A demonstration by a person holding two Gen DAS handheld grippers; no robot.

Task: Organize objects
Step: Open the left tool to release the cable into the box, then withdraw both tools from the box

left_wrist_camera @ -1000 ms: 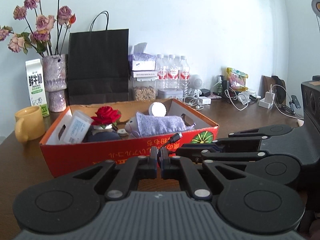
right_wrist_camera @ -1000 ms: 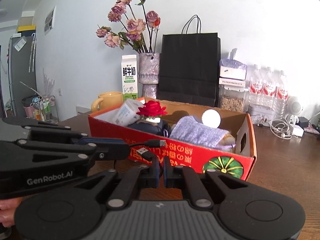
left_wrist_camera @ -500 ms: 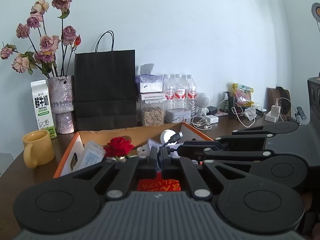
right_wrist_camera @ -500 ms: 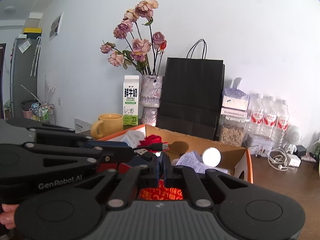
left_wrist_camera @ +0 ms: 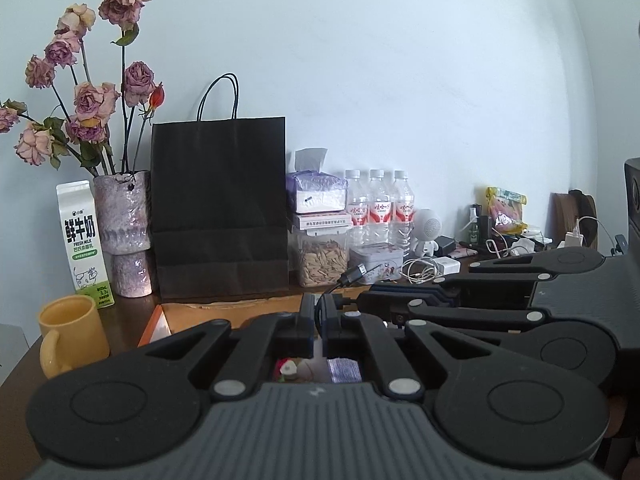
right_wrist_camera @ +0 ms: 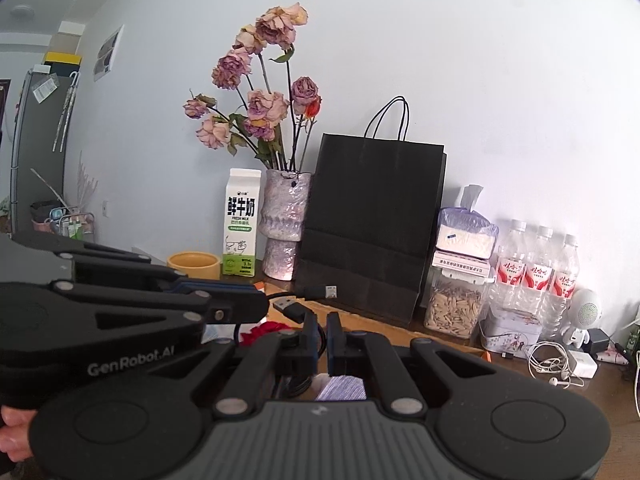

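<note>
Both grippers pinch a black cable between them. The left gripper (left_wrist_camera: 319,316) has its jaws nearly together on the cord, and the right gripper (right_wrist_camera: 322,334) likewise clamps a loop of it, probably to keep the slack bundled. The box (left_wrist_camera: 168,320) lies just below them, so the cable (right_wrist_camera: 288,308) hangs above it, ready to go in. Behind stands the bag (left_wrist_camera: 219,208) against the wall, then the vase (left_wrist_camera: 122,216) and milk carton (left_wrist_camera: 82,240), with the mug (left_wrist_camera: 72,334) on the surface beside the box. Smallest are the two plugs: the USB plug (right_wrist_camera: 289,308) and the small plug (right_wrist_camera: 320,291) stick out free beyond the fingers.
</note>
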